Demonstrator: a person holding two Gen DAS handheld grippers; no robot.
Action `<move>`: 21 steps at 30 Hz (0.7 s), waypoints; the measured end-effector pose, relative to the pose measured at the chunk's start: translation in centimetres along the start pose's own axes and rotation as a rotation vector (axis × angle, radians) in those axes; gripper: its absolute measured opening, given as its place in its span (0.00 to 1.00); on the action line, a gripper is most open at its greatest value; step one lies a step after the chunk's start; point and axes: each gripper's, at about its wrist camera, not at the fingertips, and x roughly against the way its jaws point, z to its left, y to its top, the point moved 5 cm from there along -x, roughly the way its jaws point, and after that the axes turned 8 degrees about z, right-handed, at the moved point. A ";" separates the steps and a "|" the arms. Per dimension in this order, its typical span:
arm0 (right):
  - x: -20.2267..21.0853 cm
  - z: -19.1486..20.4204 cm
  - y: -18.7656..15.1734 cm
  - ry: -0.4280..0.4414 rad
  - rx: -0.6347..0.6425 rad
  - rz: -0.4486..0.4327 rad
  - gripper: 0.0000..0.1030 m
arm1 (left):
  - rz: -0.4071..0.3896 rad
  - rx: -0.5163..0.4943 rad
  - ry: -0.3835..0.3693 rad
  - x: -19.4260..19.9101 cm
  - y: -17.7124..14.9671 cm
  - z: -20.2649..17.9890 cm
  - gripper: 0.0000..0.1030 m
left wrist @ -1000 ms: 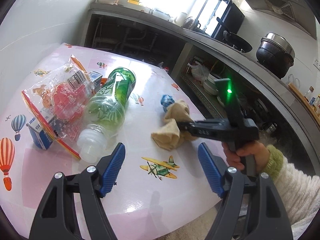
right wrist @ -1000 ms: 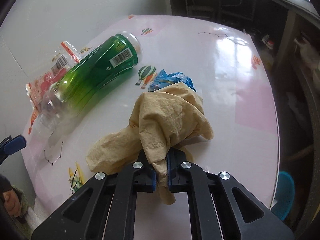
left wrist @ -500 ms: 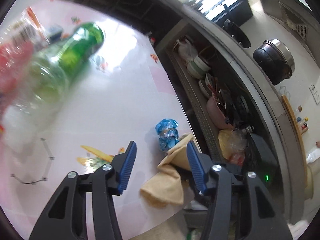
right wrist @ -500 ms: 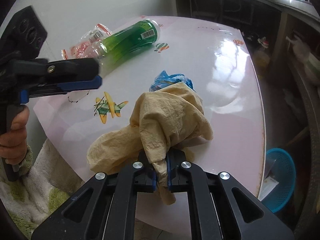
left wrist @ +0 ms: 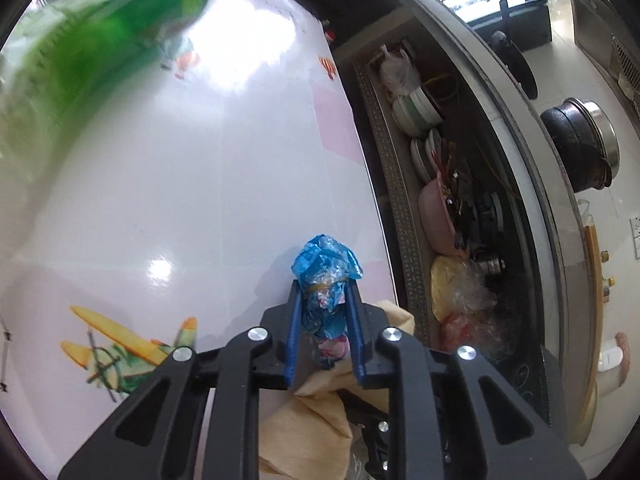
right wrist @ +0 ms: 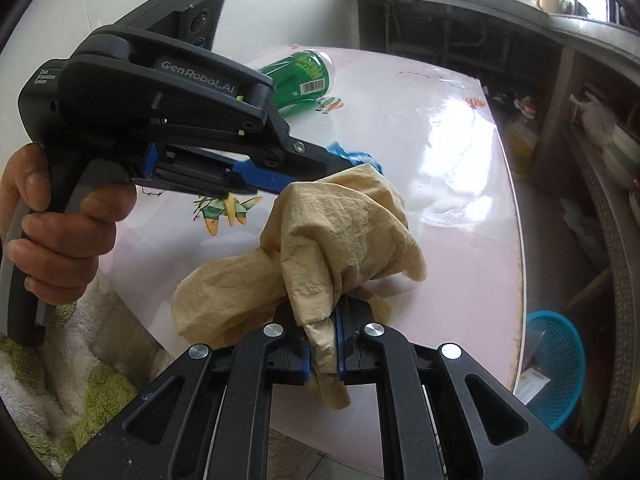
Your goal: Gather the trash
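The left claw (left wrist: 323, 322) is closed most of the way on a crumpled blue plastic wrapper (left wrist: 326, 276). Its two blue pads (left wrist: 294, 332) press against either side of the wad, and the top of the wrapper bulges out above the tips. The wrapper sits at the near edge of the tabletop (left wrist: 224, 168), and whether it is touching the surface or lifted off it cannot be told. From the right wrist view the left claw (right wrist: 316, 164) reaches in from the left, its tips over the wrapper (right wrist: 352, 154), of which only a blue corner shows behind the cloth.

The right claw (right wrist: 322, 354) is clamped tight on a tan crumpled cloth (right wrist: 340, 232). Its pads are nearly together with a twisted tail of cloth pinched between them, and the end of that tail hangs below the claw. The bulk of the cloth billows up and forward over the near edge of the tabletop (right wrist: 440, 160), just in front of the wrapper. In the left wrist view the same cloth (left wrist: 308, 432) shows under and behind the left claw.

A green plastic bottle (right wrist: 304, 80) lies on its side on the tabletop, well beyond the wrapper toward the wall; in the left view it is a blurred green shape (left wrist: 100, 40) at upper left. On the floor beside the tabletop, to the right of the cloth, stands a blue mesh basket (right wrist: 554, 364).
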 end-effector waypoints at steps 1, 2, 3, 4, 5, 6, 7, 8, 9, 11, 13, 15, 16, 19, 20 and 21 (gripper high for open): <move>0.1 -0.2 0.0 -0.007 -0.007 -0.001 0.08 | -0.015 -0.001 0.009 0.5 0.1 0.0 0.18; 0.3 -0.5 -0.1 -0.020 -0.017 -0.004 0.08 | -0.044 -0.010 0.025 1.4 0.2 -0.1 0.18; 0.4 -0.8 -0.2 -0.033 -0.027 -0.005 0.09 | -0.064 -0.018 0.035 2.0 0.2 -0.1 0.18; 0.5 -1.2 -0.2 -0.055 -0.043 -0.007 0.08 | -0.088 -0.032 0.041 2.7 0.1 -0.4 0.18; 0.6 -1.6 -0.2 -0.080 -0.060 -0.010 0.08 | -0.111 -0.053 0.042 3.5 -0.1 -0.8 0.18; 0.7 -2.0 -0.2 -0.106 -0.074 -0.012 0.07 | -0.129 -0.074 0.041 4.1 -0.3 -1.2 0.18; 0.8 -2.4 -0.1 -0.145 -0.092 -0.016 0.07 | -0.147 -0.099 0.042 4.7 -0.7 -1.6 0.18; 1.0 -2.9 0.0 -0.187 -0.113 -0.022 0.07 | -0.156 -0.126 0.043 5.1 -1.3 -2.0 0.17; 1.2 -3.3 0.1 -0.224 -0.137 -0.027 0.07 | -0.158 -0.148 0.048 5.3 -1.7 -2.2 0.18; 1.4 -4.2 0.2 -0.246 -0.191 -0.035 0.07 | -0.154 -0.189 0.077 5.4 -3.0 -2.4 0.18; 1.2 -4.5 0.3 -0.218 -0.241 -0.024 0.07 | -0.125 -0.206 0.091 4.4 -3.9 -2.4 0.18; 0.8 -4.1 0.3 -0.149 -0.268 -0.012 0.07 | -0.080 -0.206 0.103 2.8 -4.9 -2.0 0.18; 0.6 -3.9 0.2 -0.112 -0.280 -0.008 0.07 | -0.085 -0.196 0.109 2.2 -5.2 -1.9 0.18; 0.7 -3.5 0.1 0.028 -0.334 -0.004 0.07 | -0.076 -0.207 0.148 0.9 -5.9 -1.2 0.17; 0.7 -3.3 0.0 0.076 -0.345 0.002 0.07 | -0.078 -0.205 0.147 0.8 -6.0 -1.1 0.17; 0.7 -3.2 -0.2 0.121 -0.359 0.010 0.07 | -0.078 -0.204 0.146 0.8 -6.0 -1.0 0.18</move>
